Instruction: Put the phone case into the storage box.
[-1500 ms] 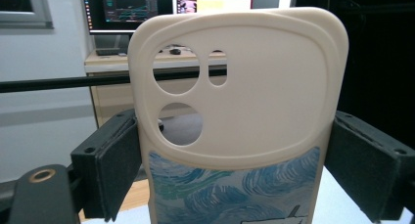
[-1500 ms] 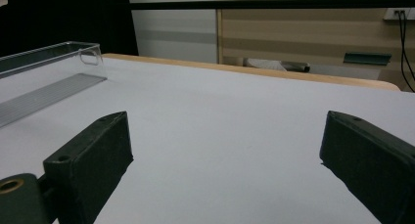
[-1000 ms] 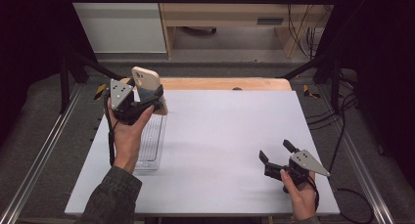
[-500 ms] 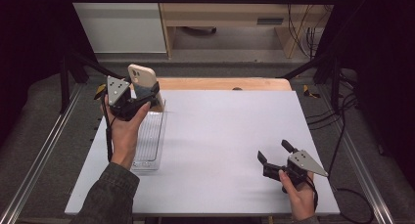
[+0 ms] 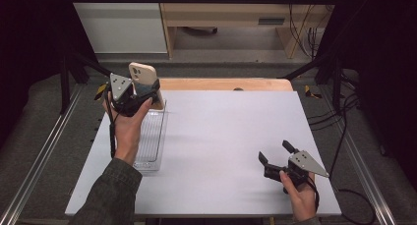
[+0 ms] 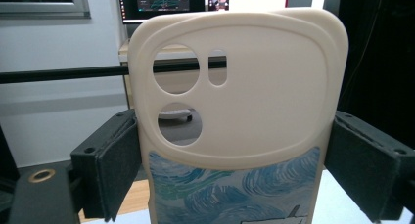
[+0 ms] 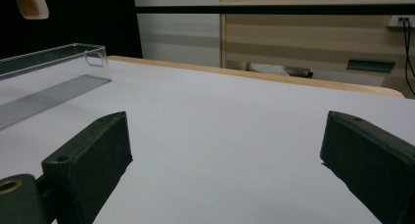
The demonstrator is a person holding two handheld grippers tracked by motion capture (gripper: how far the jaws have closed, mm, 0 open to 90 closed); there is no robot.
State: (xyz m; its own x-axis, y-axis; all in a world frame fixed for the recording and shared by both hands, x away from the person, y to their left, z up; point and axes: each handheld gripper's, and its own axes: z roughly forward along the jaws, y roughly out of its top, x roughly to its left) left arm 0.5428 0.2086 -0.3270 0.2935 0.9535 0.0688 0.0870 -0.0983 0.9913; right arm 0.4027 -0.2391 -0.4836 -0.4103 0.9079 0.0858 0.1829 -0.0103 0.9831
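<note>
While the left gripper clamps one cream phone case with blue swirls above one clear plastic tray, the right gripper rests wide, empty.

No words, brands or numbers can be read; the screens behind the phone case are blurred.

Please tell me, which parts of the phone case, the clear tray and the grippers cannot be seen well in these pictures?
- Phone case: its lower part is cut off by the bottom edge of the left gripper view.
- Phone case, high view: its lower part is hidden behind the left gripper.
- Clear tray: the hand and forearm cover its left side; in the right gripper view the left edge cuts it.
- Right gripper: the drawing's detail is too small there.
</note>
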